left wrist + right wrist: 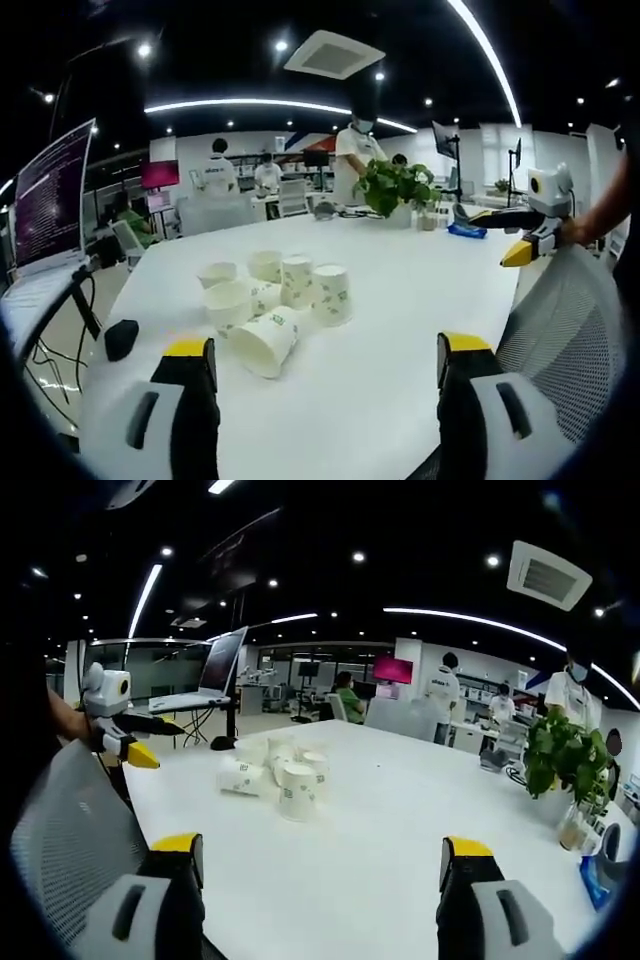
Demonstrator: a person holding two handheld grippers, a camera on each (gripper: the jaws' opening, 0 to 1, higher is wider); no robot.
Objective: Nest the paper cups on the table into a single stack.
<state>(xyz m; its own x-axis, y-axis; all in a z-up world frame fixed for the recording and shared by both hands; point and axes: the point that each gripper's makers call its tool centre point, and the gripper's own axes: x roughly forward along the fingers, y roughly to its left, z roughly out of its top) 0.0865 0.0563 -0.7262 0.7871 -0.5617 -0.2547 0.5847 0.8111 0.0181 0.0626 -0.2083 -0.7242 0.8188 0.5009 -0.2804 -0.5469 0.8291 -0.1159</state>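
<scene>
In the left gripper view, the left gripper (pixel 326 365) rises from the bottom with its two yellow-tipped jaws spread wide and nothing between them, poised above the near edge of the white surface (pixel 400 300). Just beyond the jaws lies a cluster of paper cups (pixel 275 300), white with green print; six can be counted, though overlap makes the count uncertain. The nearest cup (pixel 266 345) lies on its side with its mouth toward the camera, a few stand upright or upside down in the middle of the group, and the others behind are tipped or partly hidden. A small black object (pixel 121 338) sits at the surface's left edge, near the cups. A grey mesh chair back (pixel 560 330) stands at the right. Farther off, the right gripper (pixel 522 250) hangs over the far right edge, held by a hand; whether it is released cannot be told from here. In the right gripper view its jaws stand wide apart and hold nothing, well short of the cups. One potted green plant (pixel 395 187) stands at the far end of the surface, one laptop screen (pixel 50 195) glows at the left, and several people stand or sit in the office beyond.
</scene>
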